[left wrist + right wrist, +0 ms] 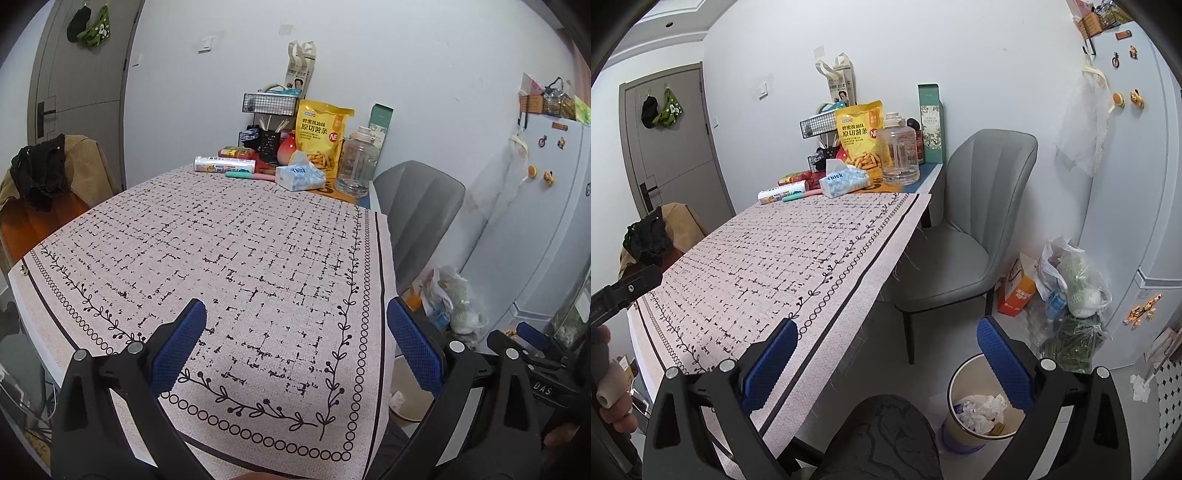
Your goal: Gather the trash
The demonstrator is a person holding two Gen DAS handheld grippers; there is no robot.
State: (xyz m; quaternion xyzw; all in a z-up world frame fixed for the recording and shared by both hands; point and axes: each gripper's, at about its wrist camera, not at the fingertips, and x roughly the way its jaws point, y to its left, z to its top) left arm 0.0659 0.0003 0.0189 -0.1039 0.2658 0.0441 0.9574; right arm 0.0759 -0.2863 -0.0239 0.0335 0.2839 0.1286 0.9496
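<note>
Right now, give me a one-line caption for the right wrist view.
Open right claw hovers over table edge, above a paper-filled trash bin beside the gray chair.

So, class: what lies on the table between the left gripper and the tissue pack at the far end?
Only bare patterned tablecloth lies between the left gripper and the tissue pack; the left wrist view shows it.

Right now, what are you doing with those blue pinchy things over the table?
A person is collecting trash with a hand-held gripper in each hand. Both are open and holding nothing. The left hand-held gripper hovers over the patterned tablecloth. The right hand-held gripper hangs past the table edge, above the floor by the trash bin, which already has crumpled paper inside. Snacks and a tissue pack sit at the table's far end.
</note>
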